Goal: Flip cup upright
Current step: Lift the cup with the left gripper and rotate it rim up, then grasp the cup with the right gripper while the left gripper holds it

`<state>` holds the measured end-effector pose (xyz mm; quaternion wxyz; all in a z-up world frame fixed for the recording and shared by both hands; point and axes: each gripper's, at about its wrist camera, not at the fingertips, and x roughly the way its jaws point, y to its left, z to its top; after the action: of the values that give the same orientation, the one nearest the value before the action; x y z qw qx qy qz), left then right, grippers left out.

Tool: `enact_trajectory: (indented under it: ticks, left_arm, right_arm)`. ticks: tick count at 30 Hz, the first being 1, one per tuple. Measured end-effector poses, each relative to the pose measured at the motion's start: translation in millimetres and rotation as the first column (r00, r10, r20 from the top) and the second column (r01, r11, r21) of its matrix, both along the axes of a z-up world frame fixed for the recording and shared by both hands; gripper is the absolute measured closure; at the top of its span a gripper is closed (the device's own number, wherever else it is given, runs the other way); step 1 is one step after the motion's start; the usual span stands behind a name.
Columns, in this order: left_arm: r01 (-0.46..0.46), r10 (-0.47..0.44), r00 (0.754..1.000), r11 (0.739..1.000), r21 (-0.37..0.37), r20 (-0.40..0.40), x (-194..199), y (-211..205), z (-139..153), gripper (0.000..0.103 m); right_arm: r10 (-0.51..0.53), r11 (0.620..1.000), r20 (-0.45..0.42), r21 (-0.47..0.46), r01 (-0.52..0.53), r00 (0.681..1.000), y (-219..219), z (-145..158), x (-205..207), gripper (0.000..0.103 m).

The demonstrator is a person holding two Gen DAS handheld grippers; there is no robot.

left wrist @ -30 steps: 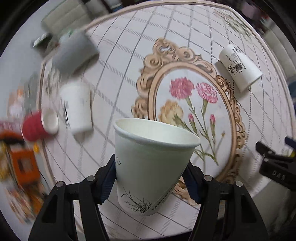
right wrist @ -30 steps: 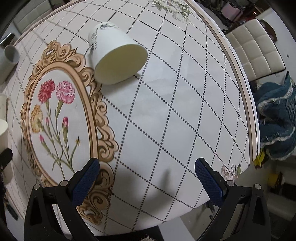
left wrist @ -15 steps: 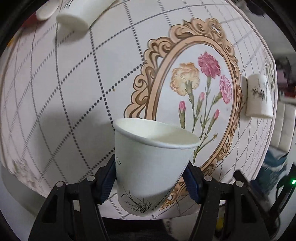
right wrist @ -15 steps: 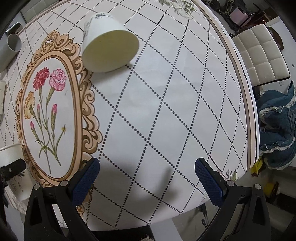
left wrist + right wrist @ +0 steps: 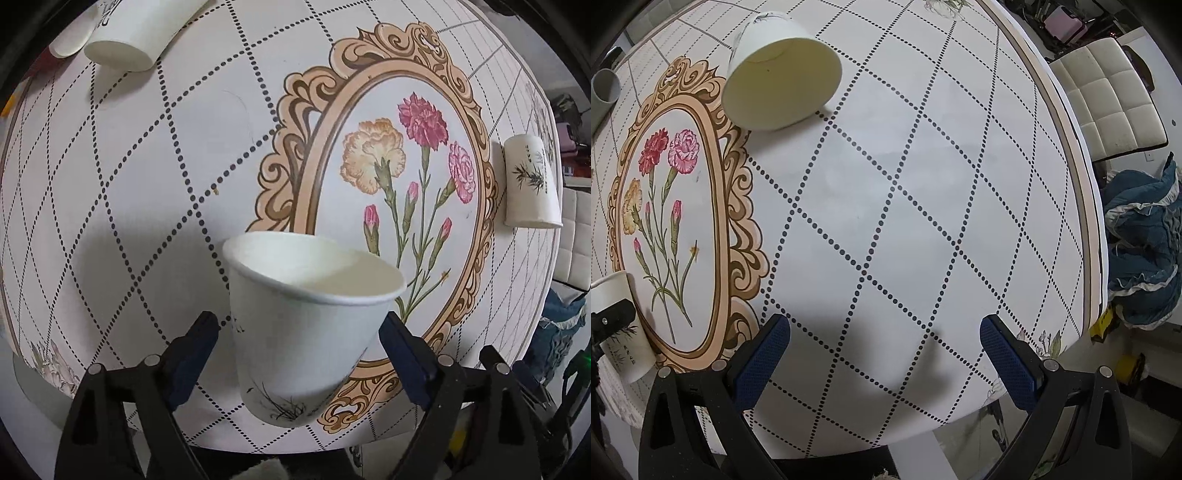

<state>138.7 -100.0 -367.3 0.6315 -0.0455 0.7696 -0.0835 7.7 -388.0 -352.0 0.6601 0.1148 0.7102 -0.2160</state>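
Observation:
A white paper cup [image 5: 306, 328] with a grass print stands mouth up between the fingers of my left gripper [image 5: 299, 354], near the table's front edge. The jaws have spread and gaps show on both sides of the cup. The same cup shows at the left edge of the right wrist view [image 5: 618, 325]. A second white cup [image 5: 779, 70] lies on its side beside the flower frame, mouth towards my right gripper [image 5: 884, 358], which is open, empty and above the table. It also shows in the left wrist view [image 5: 530, 181].
A third white cup [image 5: 140, 33] lies on its side at the far left. A grey tube [image 5: 604, 92] lies at the far left in the right wrist view. A white chair [image 5: 1108, 99] and blue cloth [image 5: 1141, 247] lie beyond the table's right edge.
My left gripper has come lower over the table with the cup, and its fingers have spread away from the cup's sides. My right gripper has moved nearer the lying cup.

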Motion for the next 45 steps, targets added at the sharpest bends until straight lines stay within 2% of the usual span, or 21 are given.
enact_trajectory:
  ticks: [2, 8, 14, 20, 25, 28, 29, 37, 41, 45]
  left_arm:
    - [0.010, -0.010, 1.000, 1.000, 0.003, 0.002, 3, -1, 0, 0.005]
    - [0.025, -0.025, 0.999, 1.000, 0.005, 0.023, -8, -3, 4, 0.005]
    - [0.045, -0.048, 0.994, 0.998, 0.033, 0.096, -16, -4, 29, 0.005]
    - [0.080, -0.096, 0.976, 0.993, 0.089, 0.198, -32, -8, 65, 0.005]
    - [0.108, -0.149, 0.946, 0.982, 0.153, 0.289, -51, -8, 98, 0.005]
    - [0.105, -0.154, 0.932, 0.981, 0.163, 0.328, -53, 4, 115, 0.005]
    - [0.102, -0.152, 0.930, 0.981, 0.163, 0.334, -39, 8, 119, 0.005]
    - [0.062, -0.140, 0.897, 0.979, 0.194, 0.420, -41, 35, 150, 0.005]
    - [0.043, -0.142, 0.887, 0.973, 0.228, 0.440, -41, 63, 150, 0.005]
    - [0.034, -0.148, 0.892, 0.965, 0.262, 0.428, -40, 94, 134, 0.005]
  right_arm:
    - [-0.002, 1.000, 0.000, -0.001, 0.002, 1.000, 0, 0, -1, 0.000]
    - [-0.002, 1.000, 0.004, -0.006, 0.002, 1.000, 6, 4, 0, 0.000]
    - [-0.001, 1.000, 0.017, -0.008, 0.001, 1.000, 8, 11, -1, 0.000]
    - [0.007, 1.000, 0.048, -0.006, -0.007, 0.999, 13, 25, -1, 0.000]
    - [0.021, 1.000, 0.077, 0.000, -0.021, 0.997, 18, 39, -4, 0.000]
    - [0.025, 1.000, 0.096, 0.004, -0.026, 0.995, 21, 48, -6, 0.000]
    - [0.026, 1.000, 0.103, 0.006, -0.027, 0.994, 23, 52, -6, 0.000]
    - [0.047, 0.998, 0.170, 0.026, -0.052, 0.984, 52, 90, -9, 0.000]
    - [0.080, 0.995, 0.202, 0.035, -0.089, 0.976, 78, 108, 0, 0.000]
    - [0.131, 0.989, 0.204, 0.044, -0.143, 0.970, 122, 111, 16, 0.000]
